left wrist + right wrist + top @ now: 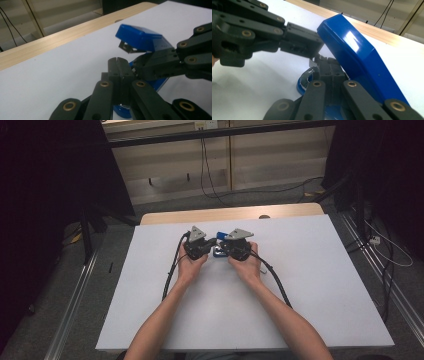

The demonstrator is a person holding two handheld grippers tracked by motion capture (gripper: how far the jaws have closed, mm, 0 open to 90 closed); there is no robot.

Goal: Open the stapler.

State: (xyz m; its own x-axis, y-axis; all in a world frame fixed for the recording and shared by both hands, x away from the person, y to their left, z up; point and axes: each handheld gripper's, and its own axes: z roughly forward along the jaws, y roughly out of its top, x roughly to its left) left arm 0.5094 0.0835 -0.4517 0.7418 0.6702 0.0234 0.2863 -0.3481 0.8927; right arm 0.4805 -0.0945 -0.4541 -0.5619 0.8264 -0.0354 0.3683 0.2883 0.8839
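Note:
A blue stapler (pixel 218 251) lies mid-table between my two grippers, its lid (pixel 141 38) hinged up off the base (pixel 302 83). My left gripper (pixel 212 243) comes in from the left, jaws pressed together above the base (pixel 122 111). My right gripper (pixel 224 245) comes in from the right, jaws also together, tucked under the raised lid (pixel 357 57). In the left gripper view my left gripper (pixel 117 60) nearly meets the right gripper (pixel 137 68). In the right gripper view my right gripper (pixel 329 61) sits below the left gripper (pixel 315 51). I cannot tell whether either pinches a stapler part.
The white tabletop (pixel 300 295) has a wooden strip (pixel 230 214) along its far edge. Black cables (pixel 172 270) trail from both grippers across the table. Metal rails (pixel 385 280) and floor wires run beside the table, with dark curtains on both sides.

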